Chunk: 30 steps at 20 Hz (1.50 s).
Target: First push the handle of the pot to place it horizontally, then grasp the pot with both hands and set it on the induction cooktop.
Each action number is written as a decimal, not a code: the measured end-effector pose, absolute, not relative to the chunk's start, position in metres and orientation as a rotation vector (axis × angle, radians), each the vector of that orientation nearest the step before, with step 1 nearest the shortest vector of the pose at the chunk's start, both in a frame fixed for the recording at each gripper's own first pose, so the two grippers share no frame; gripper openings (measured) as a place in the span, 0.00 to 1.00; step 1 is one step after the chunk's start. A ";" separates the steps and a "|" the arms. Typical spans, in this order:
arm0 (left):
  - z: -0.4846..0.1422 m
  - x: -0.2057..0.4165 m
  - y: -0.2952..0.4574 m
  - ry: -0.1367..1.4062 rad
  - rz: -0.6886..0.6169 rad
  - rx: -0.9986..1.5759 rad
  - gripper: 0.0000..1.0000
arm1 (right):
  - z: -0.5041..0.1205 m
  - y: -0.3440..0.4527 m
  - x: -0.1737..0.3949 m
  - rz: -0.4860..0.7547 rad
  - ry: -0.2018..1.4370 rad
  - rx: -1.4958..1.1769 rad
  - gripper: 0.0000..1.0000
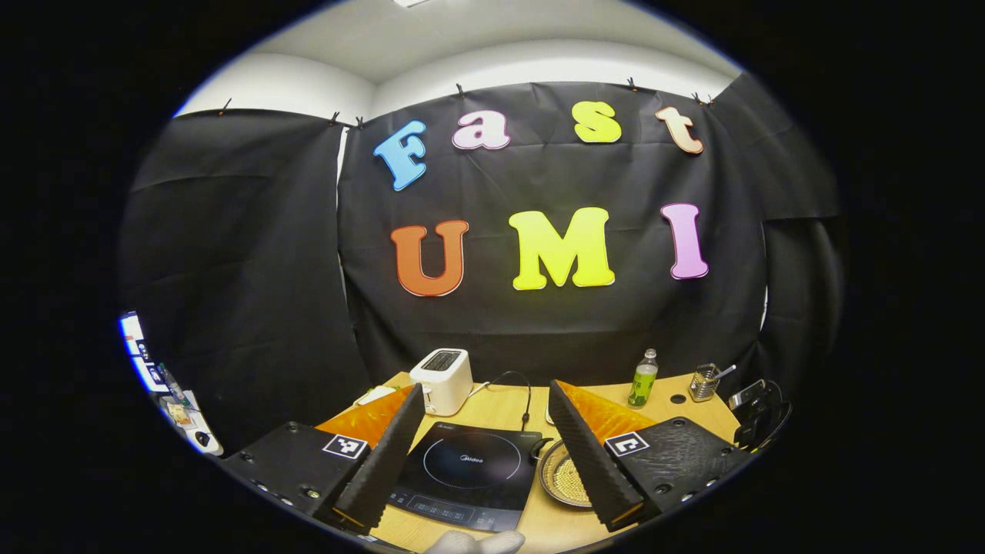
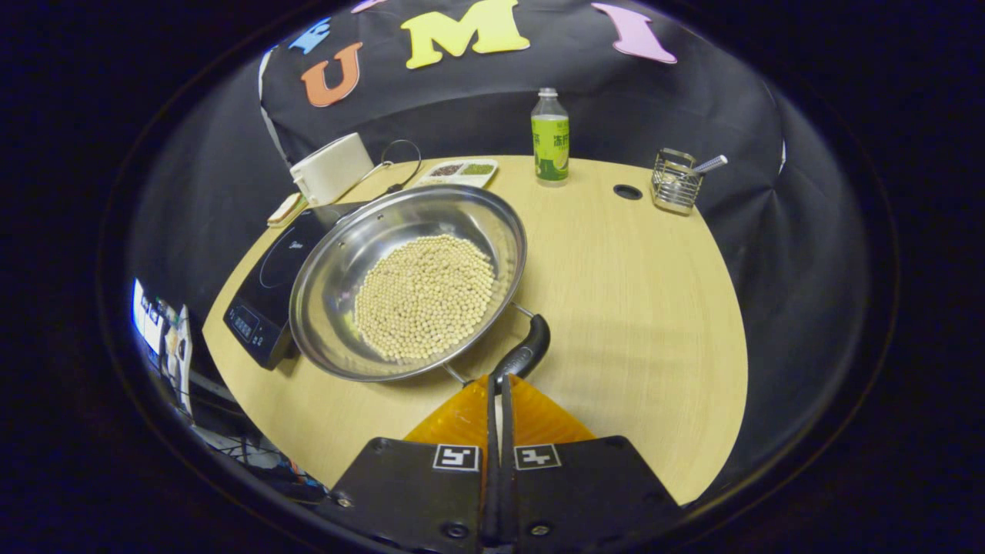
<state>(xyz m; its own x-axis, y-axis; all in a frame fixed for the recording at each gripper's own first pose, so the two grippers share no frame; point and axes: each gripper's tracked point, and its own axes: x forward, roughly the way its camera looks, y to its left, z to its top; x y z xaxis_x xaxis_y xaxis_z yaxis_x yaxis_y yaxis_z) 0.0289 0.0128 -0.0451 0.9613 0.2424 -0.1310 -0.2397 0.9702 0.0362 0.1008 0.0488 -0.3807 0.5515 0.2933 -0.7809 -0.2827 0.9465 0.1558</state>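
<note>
A steel pot (image 2: 338,261) holding pale beans (image 2: 425,296) stands on the wooden table (image 2: 631,308), its left rim overlapping the black induction cooktop (image 2: 265,296). Its black handle (image 2: 529,346) points toward my right gripper (image 2: 499,382), which is shut, with its tips touching the handle's near end. In the left gripper view, my left gripper (image 1: 485,391) stands open above the table, with the cooktop (image 1: 465,469) between its fingers and part of the pot (image 1: 560,478) just inside the right finger.
A white toaster (image 2: 331,169) with its cable and a small divided tray (image 2: 459,171) stand behind the cooktop. A green bottle (image 2: 550,138) and a wire utensil holder (image 2: 676,181) stand at the back, near a cable hole (image 2: 628,191). A pale hand (image 1: 477,542) shows at the lower edge.
</note>
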 end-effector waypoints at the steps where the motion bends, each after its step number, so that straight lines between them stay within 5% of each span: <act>1: -0.045 0.028 0.013 0.137 0.251 0.023 0.96 | -0.381 0.046 0.106 0.342 0.925 0.006 0.04; 23: -0.087 0.032 0.010 0.257 0.383 0.035 0.96 | -0.385 0.010 0.193 0.371 0.898 -0.086 0.00; 30: -0.089 0.036 0.012 0.250 0.359 0.014 0.96 | -0.366 0.021 0.149 0.411 0.916 -0.002 0.04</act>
